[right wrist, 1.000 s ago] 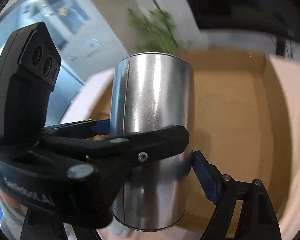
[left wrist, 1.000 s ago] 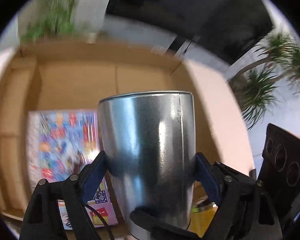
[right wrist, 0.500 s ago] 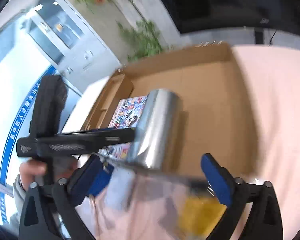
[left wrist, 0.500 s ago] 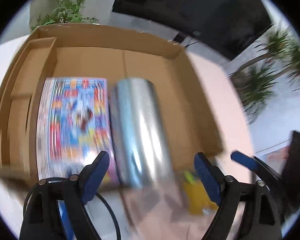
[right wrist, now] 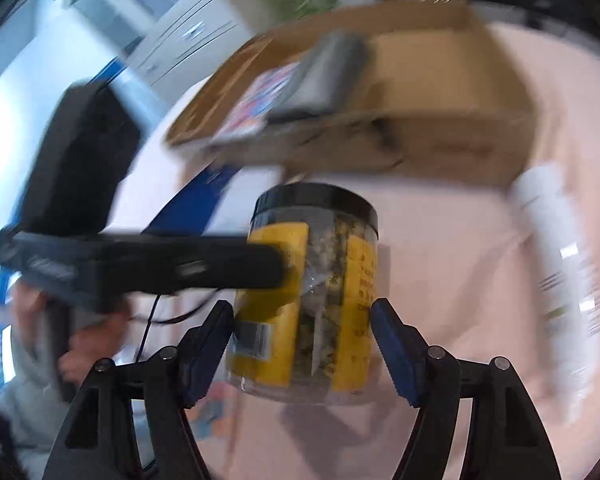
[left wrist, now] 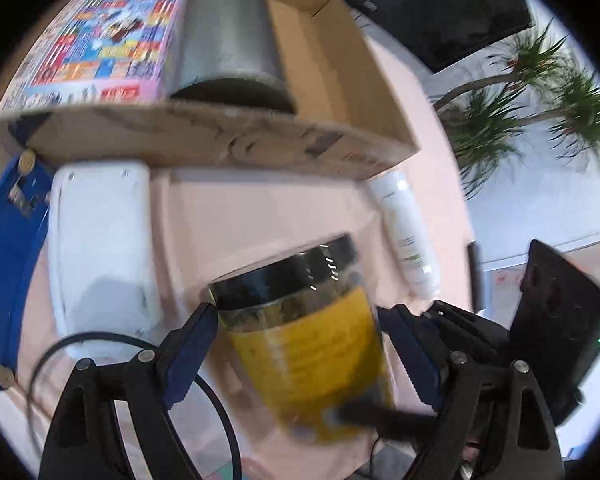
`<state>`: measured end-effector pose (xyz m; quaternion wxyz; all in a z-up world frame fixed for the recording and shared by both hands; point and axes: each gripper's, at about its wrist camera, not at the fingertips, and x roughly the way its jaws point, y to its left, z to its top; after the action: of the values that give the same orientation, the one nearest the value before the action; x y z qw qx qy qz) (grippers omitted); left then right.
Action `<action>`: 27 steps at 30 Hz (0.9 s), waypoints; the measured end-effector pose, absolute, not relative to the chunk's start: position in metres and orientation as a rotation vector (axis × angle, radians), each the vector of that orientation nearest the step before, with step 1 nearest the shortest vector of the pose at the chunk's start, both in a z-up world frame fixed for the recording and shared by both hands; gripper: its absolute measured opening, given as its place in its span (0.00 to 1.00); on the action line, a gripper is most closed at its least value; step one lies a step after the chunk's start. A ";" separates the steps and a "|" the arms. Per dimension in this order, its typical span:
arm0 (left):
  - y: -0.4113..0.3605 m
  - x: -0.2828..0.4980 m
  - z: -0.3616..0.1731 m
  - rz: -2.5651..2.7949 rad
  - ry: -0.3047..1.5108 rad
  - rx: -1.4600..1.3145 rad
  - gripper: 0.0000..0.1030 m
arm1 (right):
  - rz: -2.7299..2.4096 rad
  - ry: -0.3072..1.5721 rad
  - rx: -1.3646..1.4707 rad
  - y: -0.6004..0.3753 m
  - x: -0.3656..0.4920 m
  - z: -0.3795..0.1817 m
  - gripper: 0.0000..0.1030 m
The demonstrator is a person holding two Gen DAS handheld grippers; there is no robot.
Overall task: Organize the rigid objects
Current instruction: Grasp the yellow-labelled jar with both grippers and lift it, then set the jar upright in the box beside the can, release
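A clear jar with a black lid and yellow label (left wrist: 304,344) stands on the pink table between the fingers of both grippers. My left gripper (left wrist: 304,356) is open, its blue pads on either side of the jar. My right gripper (right wrist: 304,344) is open around the same jar (right wrist: 312,304), and the left gripper's finger crosses in front of it. The metal tumbler (left wrist: 228,36) lies on its side in the cardboard box (left wrist: 220,140) next to a colourful book (left wrist: 100,40).
A white bottle (left wrist: 404,232) lies on the table right of the jar, also in the right wrist view (right wrist: 560,272). A white device (left wrist: 100,252) and a blue object (left wrist: 8,264) lie left of the jar. A black cable (left wrist: 204,396) loops near the left gripper.
Both grippers let go of the metal tumbler, which now lies in the box. Both pulled back out of the box and came down around the yellow-labelled jar.
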<state>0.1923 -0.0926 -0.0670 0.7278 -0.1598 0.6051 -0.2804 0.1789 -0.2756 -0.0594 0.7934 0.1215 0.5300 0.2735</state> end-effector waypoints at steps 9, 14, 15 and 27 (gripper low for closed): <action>-0.096 0.200 -0.017 -0.610 1.195 -0.281 0.81 | 0.597 1.127 0.365 -0.288 0.193 -0.055 0.81; -0.121 0.247 0.082 -0.650 0.949 -0.174 0.81 | 0.564 0.887 0.281 -0.323 0.222 0.051 0.81; -0.125 0.266 0.091 -0.648 0.940 -0.175 0.81 | 0.551 0.862 0.273 -0.332 0.240 0.068 0.81; -0.144 0.373 -0.013 -0.603 1.252 -0.254 0.74 | 0.462 1.101 0.367 -0.348 0.363 -0.024 0.81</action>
<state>0.3726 -0.1443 -0.0126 0.7608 -0.1166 0.5751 -0.2773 0.3626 -0.3475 -0.0236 0.8114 0.1717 0.5152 0.2163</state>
